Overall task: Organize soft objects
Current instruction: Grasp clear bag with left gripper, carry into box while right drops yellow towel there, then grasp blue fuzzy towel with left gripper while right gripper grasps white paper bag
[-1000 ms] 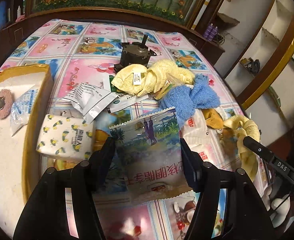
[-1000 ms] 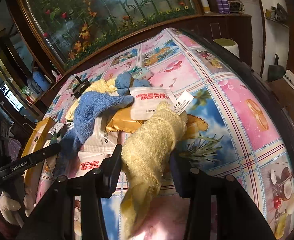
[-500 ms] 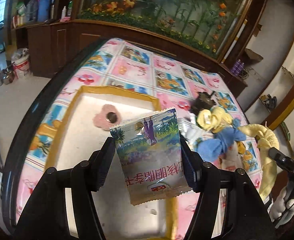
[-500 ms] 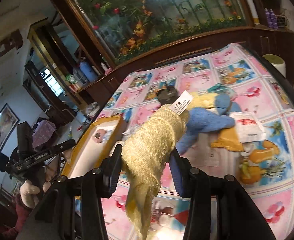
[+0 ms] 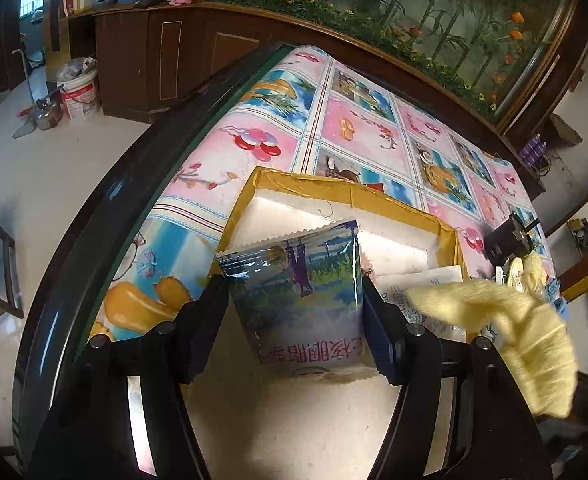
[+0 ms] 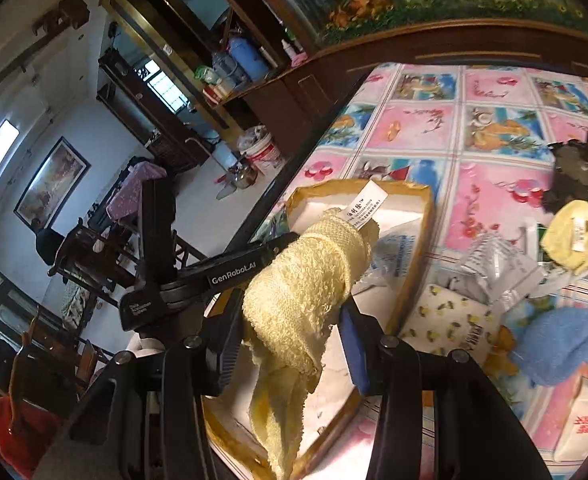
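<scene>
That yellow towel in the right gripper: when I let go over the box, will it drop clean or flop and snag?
Likely floppy: the yellow towel bunches between the right gripper fingers and its tail hangs limp over the box. Probably light, since a side pinch holds it. The looped terry may cling to a pad, so it might not fall cleanly.

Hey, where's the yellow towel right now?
The yellow towel is clamped in the right claw, hanging over the cardboard box. In the left wrist view it shows at the right, beside the snack packet held by the left claw.
</scene>
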### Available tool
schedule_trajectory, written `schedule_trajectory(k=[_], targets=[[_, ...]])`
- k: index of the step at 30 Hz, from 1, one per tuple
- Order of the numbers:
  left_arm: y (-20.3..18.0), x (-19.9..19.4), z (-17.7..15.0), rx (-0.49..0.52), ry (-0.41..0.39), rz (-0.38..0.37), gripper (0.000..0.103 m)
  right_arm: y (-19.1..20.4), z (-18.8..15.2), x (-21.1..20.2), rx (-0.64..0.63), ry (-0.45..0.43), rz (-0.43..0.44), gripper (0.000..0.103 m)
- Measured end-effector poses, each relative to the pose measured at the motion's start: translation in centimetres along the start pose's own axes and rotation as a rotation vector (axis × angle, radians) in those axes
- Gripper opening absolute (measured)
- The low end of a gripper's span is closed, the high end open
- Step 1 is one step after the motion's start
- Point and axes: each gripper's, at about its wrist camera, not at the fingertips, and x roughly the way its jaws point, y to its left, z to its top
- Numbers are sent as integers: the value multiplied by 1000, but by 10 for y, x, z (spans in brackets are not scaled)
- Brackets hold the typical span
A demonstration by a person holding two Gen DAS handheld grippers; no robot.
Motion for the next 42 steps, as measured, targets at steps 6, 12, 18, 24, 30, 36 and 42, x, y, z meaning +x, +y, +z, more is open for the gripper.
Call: schedule_trajectory(k=[6, 12, 18, 24, 30, 36, 42], targets=[[7, -2, 4, -47, 3, -86, 66, -11, 2, 45, 42, 67, -23, 47], [18, -7, 6, -130, 17, -182, 66, -12, 6, 40, 56, 26, -4, 64], [20, -22, 7, -155, -1, -193, 66, -16, 9, -2, 56, -51, 0, 64], [8, -55, 8, -69, -80, 10, 66, -42, -2, -70, 83, -157, -60, 64], [-43, -96, -11, 90, -129, -54, 68, -90, -28, -147, 112, -282, -206, 65], [-116, -72, -36, 207, -22, -193, 70, -159, -64, -190, 270, -301, -316, 65], [-170, -33, -63, 226, 108, -261, 69, -191, -80, -193, 350, -290, -328, 65]])
